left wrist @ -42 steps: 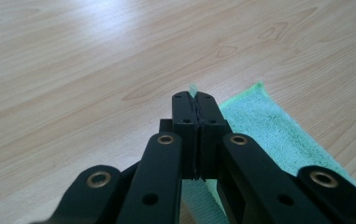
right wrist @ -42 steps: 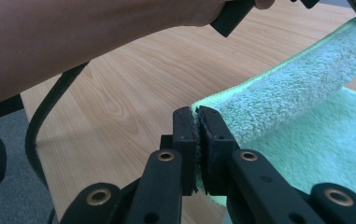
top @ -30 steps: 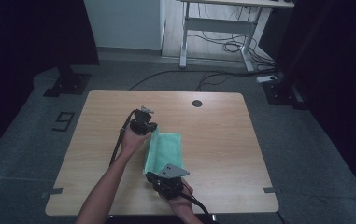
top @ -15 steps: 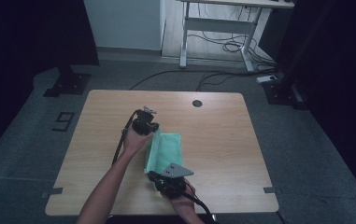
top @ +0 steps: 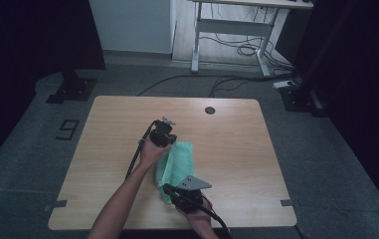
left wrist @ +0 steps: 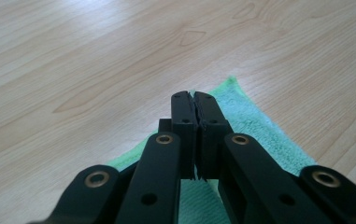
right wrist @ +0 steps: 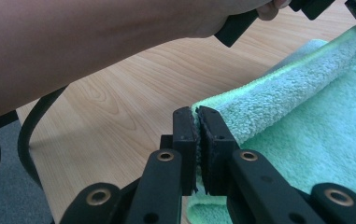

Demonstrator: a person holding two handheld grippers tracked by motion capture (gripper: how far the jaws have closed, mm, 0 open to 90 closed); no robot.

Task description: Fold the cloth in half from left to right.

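Green towel [top: 177, 167]: long axis twelve-to-six. My left gripper [top: 163, 133] pinches its twelve o'clock corner; my right gripper [top: 173, 191], clamped, six o'clock corner.

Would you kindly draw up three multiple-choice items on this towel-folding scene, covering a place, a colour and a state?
1. Where does the towel lie?
A. on the floor
B. on the wooden table
C. on the far desk

2. What colour is the towel?
A. green
B. red
C. white

3. How do the right gripper jaws stand?
A. wide open
B. shut on nothing
C. shut on the towel's edge

Answers:
1. B, the high view shows it on the tabletop between both hands.
2. A, every view shows green cloth.
3. C, the right gripper view shows the lifted edge pinched between the pads.
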